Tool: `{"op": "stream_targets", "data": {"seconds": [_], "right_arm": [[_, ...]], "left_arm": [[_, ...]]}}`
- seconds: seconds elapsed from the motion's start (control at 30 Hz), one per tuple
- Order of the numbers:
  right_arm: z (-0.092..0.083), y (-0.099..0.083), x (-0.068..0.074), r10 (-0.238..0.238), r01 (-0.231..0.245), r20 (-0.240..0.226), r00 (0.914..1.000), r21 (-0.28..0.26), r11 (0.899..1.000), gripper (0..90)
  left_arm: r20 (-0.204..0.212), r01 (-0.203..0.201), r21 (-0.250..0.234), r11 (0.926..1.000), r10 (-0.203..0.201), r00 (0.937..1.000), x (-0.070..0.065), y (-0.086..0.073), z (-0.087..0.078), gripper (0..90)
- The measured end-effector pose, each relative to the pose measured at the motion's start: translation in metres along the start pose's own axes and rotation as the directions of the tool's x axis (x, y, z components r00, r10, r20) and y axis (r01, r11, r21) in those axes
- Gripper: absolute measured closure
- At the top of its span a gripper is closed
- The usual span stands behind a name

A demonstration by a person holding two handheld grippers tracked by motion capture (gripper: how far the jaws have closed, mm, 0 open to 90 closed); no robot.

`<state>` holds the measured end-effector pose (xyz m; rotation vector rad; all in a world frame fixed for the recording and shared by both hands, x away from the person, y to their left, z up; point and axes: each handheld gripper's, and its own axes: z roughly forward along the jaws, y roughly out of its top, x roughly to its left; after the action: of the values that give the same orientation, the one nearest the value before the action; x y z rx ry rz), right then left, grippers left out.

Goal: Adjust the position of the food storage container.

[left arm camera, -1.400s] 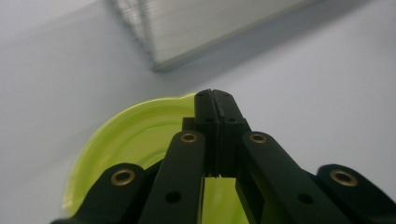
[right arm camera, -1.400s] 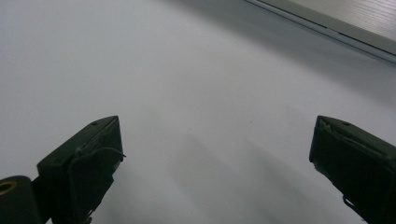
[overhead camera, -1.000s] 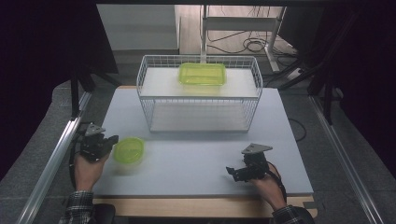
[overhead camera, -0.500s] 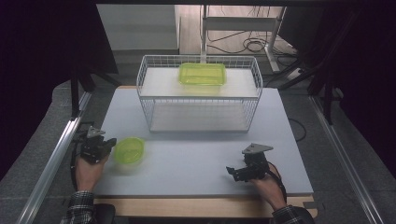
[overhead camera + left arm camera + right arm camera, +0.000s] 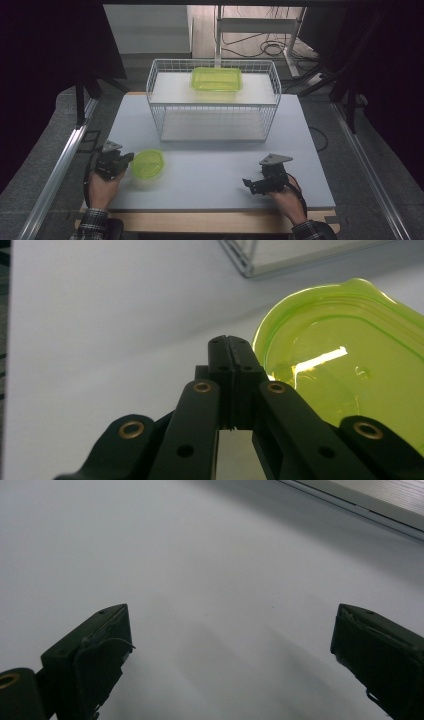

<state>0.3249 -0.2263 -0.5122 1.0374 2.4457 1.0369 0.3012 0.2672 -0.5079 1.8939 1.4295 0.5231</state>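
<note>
At the left edge of the pale grey table [image 5: 210, 170], the left gripper [image 5: 119, 162] is resting with its jaws pressed together on nothing, tips just beside the round translucent green plastic lid [image 5: 147, 163], probably positioned to nudge it. Beyond, a white wire basket [image 5: 215, 100] is carrying a rectangular green plastic container [image 5: 216, 79] on its top shelf. At the right, the right gripper [image 5: 252, 184] is waiting with its jaws spread wide, empty.

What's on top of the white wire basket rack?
A translucent green rectangular plastic container lies on the white wire basket rack, on its upper white shelf, toward the back. Whether anything is inside it cannot be told; the lower shelf looks bare.
</note>
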Motion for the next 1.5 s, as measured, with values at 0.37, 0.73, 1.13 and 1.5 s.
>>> {"op": "stream_targets", "data": {"seconds": [0.37,0.73,1.13,1.5], "right_arm": [[0.000,0.000,0.000,0.000,0.000,0.000,1.0000,0.000,1.000,3.0],[-0.001,0.000,-0.001,0.002,-0.002,0.002,1.0000,-0.003,1.000,3.0],[-0.001,0.000,0.000,0.000,0.000,0.003,1.0000,-0.002,1.000,3.0],[0.000,0.000,0.001,-0.002,0.002,0.000,1.0000,0.001,1.000,3.0]], "left_arm": [[0.078,-0.060,0.006,0.9982,0.059,0.9952,-0.037,0.006,0.008,90.0],[0.103,-0.033,0.036,0.9988,0.029,0.9942,-0.025,-0.005,0.002,89.9],[0.206,-0.136,0.134,0.9816,0.106,0.9727,-0.047,-0.020,0.008,89.9],[0.273,-0.172,0.120,0.9777,0.135,0.9527,-0.070,-0.010,0.021,89.9]]}}
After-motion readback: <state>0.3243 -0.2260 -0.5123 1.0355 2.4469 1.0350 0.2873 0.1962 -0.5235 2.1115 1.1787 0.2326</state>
